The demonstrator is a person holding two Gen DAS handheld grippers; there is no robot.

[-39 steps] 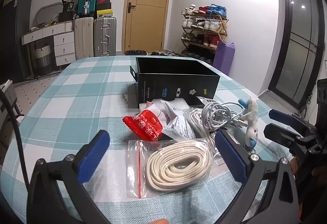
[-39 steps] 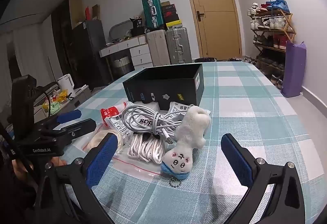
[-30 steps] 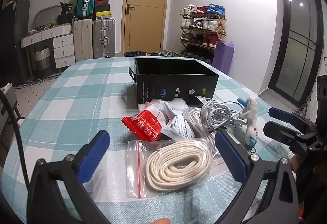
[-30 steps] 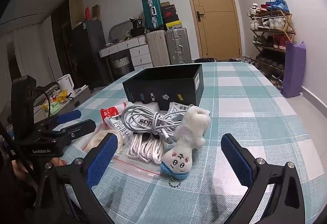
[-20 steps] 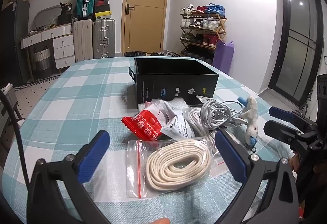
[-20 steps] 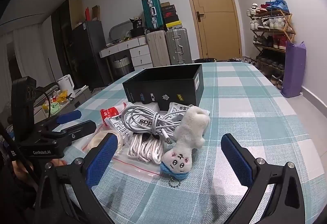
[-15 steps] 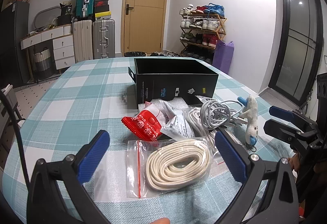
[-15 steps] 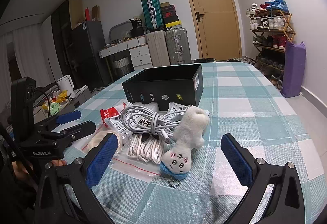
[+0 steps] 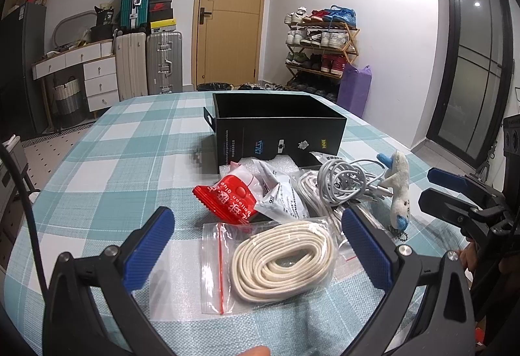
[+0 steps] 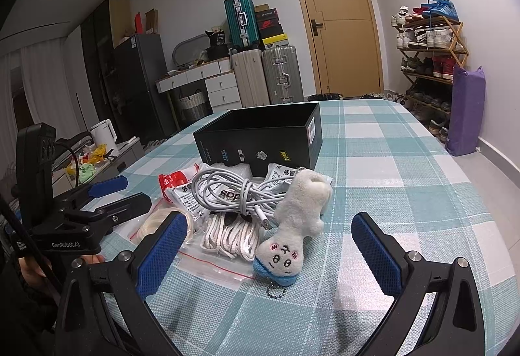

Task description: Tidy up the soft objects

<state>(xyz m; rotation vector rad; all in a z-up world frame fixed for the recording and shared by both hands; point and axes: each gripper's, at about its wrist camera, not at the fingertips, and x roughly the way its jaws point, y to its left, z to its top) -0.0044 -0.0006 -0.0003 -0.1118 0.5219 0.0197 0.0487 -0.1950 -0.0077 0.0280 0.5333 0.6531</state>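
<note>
A pile of soft things lies on the checked tablecloth in front of an open black box [image 9: 279, 132] [image 10: 260, 141]. It holds a bagged coil of cream rope [image 9: 279, 258], a red packet [image 9: 227, 198], white sachets [image 9: 282, 200], a grey cable bundle [image 9: 344, 184] [image 10: 234, 190], bagged white cord [image 10: 227, 235] and a white plush keychain [image 10: 297, 222] [image 9: 399, 187]. My left gripper [image 9: 258, 245] is open, low over the rope bag. My right gripper [image 10: 268, 252] is open, just short of the plush. Each gripper shows in the other's view: the right one [image 9: 455, 197], the left one [image 10: 110, 197].
The table [image 10: 406, 193] extends to the right of the pile and behind the box. Suitcases [image 9: 149, 63], a drawer unit [image 9: 84, 70], a shoe rack [image 9: 321, 47] and a door [image 9: 227, 15] stand beyond the table.
Both views have shifted very slightly. Nothing on the table has moved and both grippers remain open.
</note>
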